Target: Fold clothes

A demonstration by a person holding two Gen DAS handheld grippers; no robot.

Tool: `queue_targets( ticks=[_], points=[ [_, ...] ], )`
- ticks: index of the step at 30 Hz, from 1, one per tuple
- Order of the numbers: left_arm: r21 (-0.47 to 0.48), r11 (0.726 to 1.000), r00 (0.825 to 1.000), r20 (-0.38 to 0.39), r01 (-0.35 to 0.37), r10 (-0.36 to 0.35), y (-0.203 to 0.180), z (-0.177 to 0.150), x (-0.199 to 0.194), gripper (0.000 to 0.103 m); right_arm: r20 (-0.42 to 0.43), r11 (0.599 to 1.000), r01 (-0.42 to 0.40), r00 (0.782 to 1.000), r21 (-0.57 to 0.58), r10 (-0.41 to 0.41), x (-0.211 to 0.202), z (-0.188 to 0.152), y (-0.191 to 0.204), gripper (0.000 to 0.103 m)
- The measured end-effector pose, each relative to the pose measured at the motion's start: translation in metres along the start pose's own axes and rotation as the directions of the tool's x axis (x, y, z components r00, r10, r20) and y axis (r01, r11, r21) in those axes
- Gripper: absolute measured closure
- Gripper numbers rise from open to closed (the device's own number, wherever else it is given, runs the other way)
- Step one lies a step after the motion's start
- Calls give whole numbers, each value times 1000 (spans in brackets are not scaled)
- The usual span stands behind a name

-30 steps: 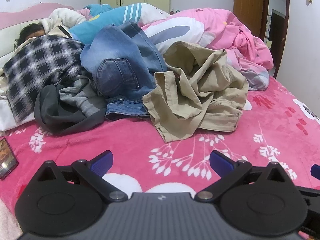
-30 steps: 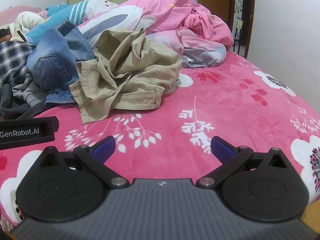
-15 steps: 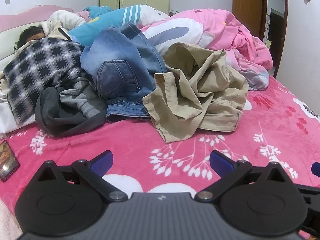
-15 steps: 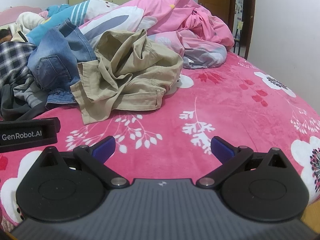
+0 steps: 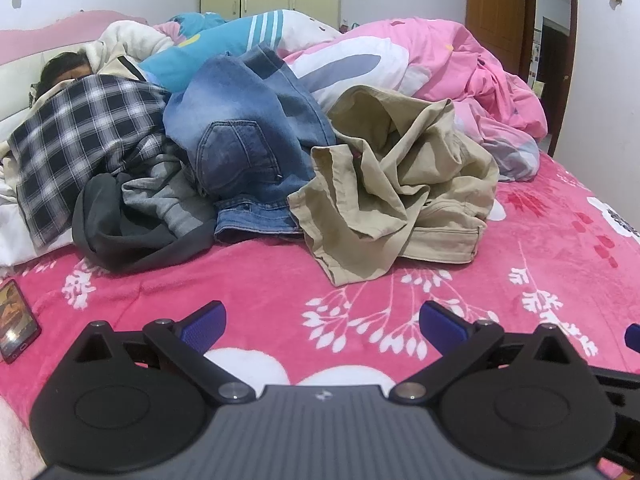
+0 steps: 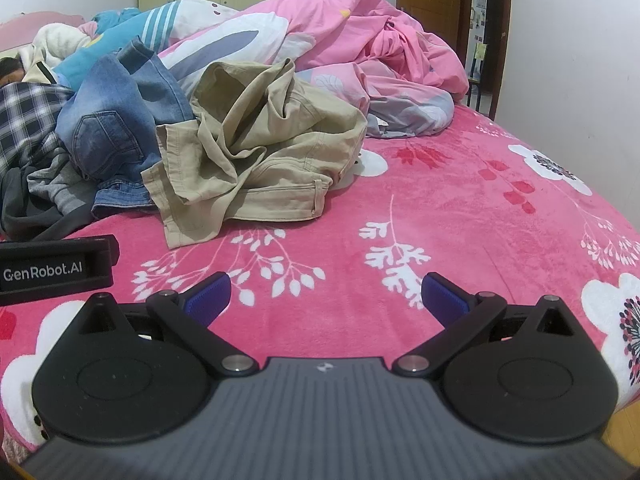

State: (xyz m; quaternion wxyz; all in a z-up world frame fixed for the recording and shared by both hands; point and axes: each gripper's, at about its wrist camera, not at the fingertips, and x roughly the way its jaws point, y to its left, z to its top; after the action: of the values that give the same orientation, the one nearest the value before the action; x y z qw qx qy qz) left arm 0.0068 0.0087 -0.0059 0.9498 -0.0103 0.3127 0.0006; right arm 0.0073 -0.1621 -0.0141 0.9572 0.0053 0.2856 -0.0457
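Both my left gripper [image 5: 322, 322] and right gripper [image 6: 326, 293] hover with jaws spread wide, empty, over the bed [image 6: 460, 216]. The khaki trousers [image 5: 396, 196] lie crumpled ahead, overlapping the jeans [image 5: 244, 148] (a careless pinch could drag both together).

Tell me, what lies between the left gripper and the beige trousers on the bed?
Only bare pink blanket with white leaf prints lies between the open left gripper and the beige trousers, as the left wrist view shows.
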Motion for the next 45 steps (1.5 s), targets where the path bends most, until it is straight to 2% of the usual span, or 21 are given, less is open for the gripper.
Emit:
queue_targets(
  ticks=[27, 32, 36, 40, 45],
  points=[
    [-36, 999, 1000, -4, -8, 8, 12, -2, 12, 0, -8, 1000, -4, 1000, 2, 4, 10, -3, 3, 1],
    [-73, 997, 999, 33, 36, -34, 19, -12, 19, 0, -13, 999, -9, 1000, 32, 9, 22, -15, -3, 1],
    [-85, 995, 999, 8, 51, -51, 21, -17, 36, 0, -32, 1000, 0, 1000, -4, 0, 39, -27, -3, 1],
    [-52, 995, 996, 0, 88, -88, 23, -18, 55, 0, -3, 999, -39, 999, -13, 39, 47, -25, -3, 1],
    [58, 993, 991, 85, 103, -107, 22, -7, 72, 0, 14, 985, -137, 991, 100, 137, 67, -5, -17, 1]
  ],
)
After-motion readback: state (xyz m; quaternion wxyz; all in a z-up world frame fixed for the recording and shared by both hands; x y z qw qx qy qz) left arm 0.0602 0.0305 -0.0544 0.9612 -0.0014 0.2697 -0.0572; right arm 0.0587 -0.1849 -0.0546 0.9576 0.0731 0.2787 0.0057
